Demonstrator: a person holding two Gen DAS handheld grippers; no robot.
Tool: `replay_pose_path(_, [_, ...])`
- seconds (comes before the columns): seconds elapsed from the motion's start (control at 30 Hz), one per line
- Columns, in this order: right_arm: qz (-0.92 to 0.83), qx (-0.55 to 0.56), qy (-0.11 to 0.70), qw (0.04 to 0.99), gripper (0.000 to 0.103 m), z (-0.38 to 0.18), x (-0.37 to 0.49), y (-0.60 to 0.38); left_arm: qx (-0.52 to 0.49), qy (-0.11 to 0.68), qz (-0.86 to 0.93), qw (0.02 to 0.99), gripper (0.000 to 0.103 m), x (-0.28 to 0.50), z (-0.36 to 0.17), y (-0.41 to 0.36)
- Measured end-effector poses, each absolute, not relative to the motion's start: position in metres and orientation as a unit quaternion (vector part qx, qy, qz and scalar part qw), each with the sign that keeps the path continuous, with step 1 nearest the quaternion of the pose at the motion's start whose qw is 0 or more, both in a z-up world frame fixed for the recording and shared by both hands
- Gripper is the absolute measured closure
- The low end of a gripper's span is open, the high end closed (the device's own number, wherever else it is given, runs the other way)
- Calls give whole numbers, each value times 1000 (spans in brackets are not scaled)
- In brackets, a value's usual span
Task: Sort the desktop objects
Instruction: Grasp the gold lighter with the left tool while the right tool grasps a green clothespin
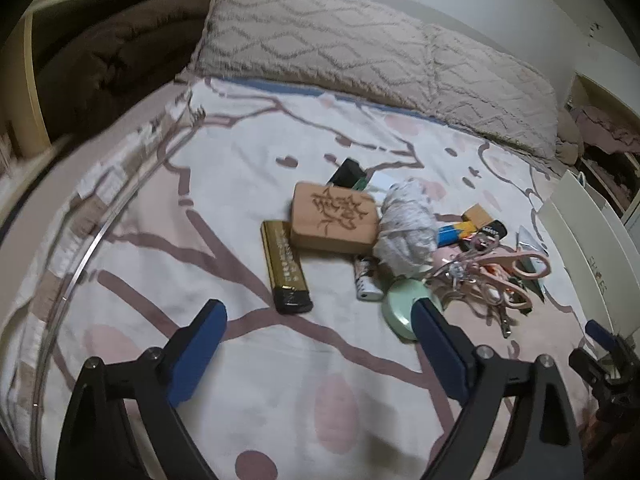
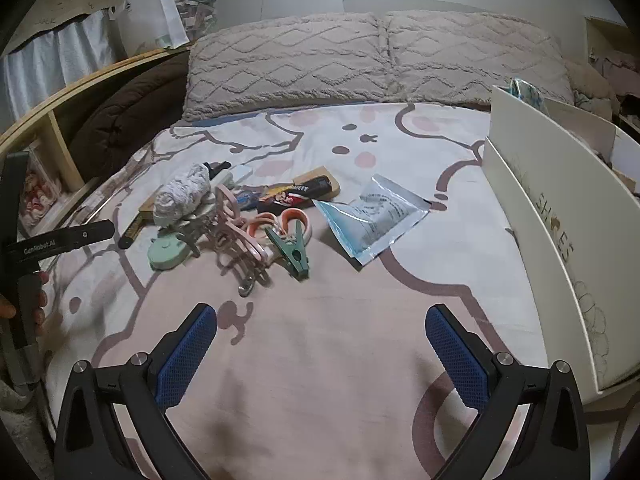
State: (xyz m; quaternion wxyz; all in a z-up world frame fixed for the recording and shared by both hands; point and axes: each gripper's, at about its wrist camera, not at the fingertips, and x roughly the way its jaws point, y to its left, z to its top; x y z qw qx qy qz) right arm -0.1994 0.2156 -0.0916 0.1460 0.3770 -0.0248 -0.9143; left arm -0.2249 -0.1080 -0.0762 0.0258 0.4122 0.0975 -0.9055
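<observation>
Spread wide with nothing between its blue pads, the left gripper [image 1: 320, 308] hangs over bare bedsheet [image 1: 248, 184] just short of a heap of small things at the bed's middle. In the heap lie one gold lighter [image 1: 286, 266], one engraved wooden block [image 1: 334, 216], one ball of grey-white cloth [image 1: 406, 226], one round green case [image 1: 400, 306] touching the right pad, and pink scissors [image 1: 500, 270]. Open sheet runs to the bed's left edge.

From the right wrist, the right gripper [image 2: 322, 328] also stands spread and empty above clear sheet. Ahead lie the same heap, one green clothespin [image 2: 292, 250] and one foil sachet [image 2: 376, 216]. A white shoebox [image 2: 536, 216] walls the bed's right edge; two pillows [image 2: 288, 64] line the far edge.
</observation>
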Motion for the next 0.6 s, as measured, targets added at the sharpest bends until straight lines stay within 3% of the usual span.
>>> replay_pose_path(0.13, [-908, 390, -37, 150, 0, -98, -204, 218, 429, 111, -896, 30, 17, -233, -87, -116])
replay_pose_path(0.3, [-902, 409, -54, 129, 0, -107, -211, 226, 440, 134, -887, 34, 17, -241, -94, -124])
replay_pose_path(0.47, [-896, 418, -63, 136, 20, -109, -218, 228, 446, 136, -884, 37, 17, -246, -101, -124])
replay_pose_path(0.53, [-896, 417, -54, 140, 21, -108, -220, 225, 447, 156, -880, 40, 16, -247, -107, -129])
replay_pose_path(0.6, [-897, 415, -35, 147, 34, -106, -222, 218, 444, 171, -879, 37, 11, -248, -110, -131])
